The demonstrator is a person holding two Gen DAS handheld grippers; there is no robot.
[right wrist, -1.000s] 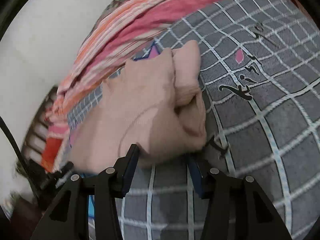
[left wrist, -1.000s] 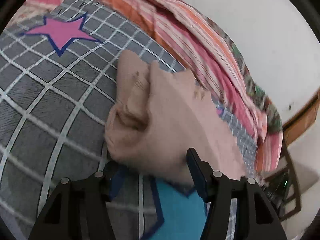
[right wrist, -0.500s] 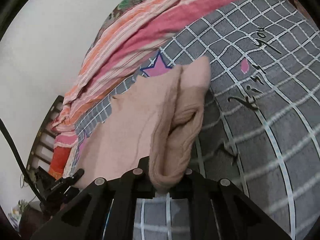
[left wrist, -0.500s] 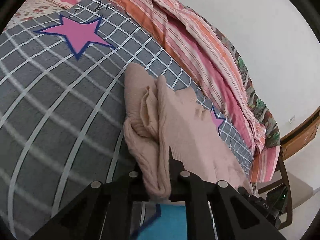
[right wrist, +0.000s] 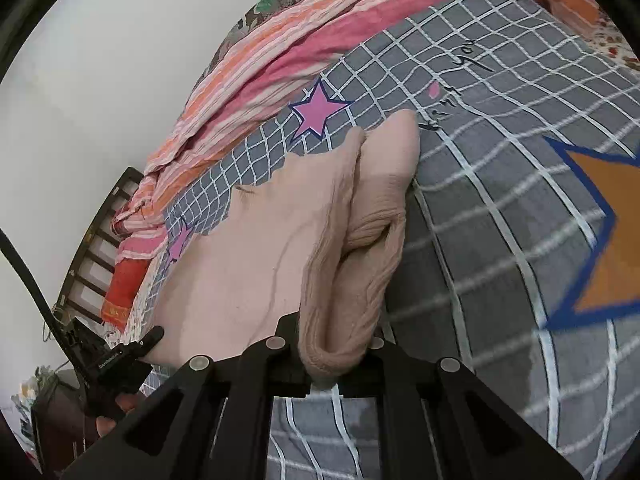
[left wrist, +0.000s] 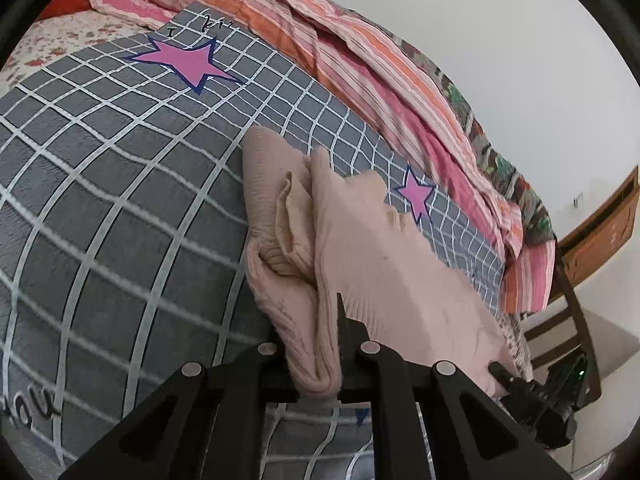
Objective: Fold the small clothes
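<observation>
Both grippers now grip the near hem of a small, pale pink ribbed knit garment (left wrist: 372,264) lying on a bed under a grey quilt cover with a white grid and pink stars (left wrist: 120,208). A second ago the fingers of each stood open on either side of the hem; half a second ago they had closed, and they remain so. The left gripper (left wrist: 320,376) has its fingers clamped on a bunched fold at one end of the edge, and the right gripper (right wrist: 332,364) has its fingers clamped on a similar bunch at the other end. The cloth between them rises off the quilt, while the far part, with its folded-in sleeve, still rests on the bed near a crumpled pink and orange striped blanket (left wrist: 360,60) along the wall. With both corners secured, the next fold appears ready to begin: the held edge would likely be carried over the far edge. The thick bunches in each grip could leave the fold uneven.
</observation>
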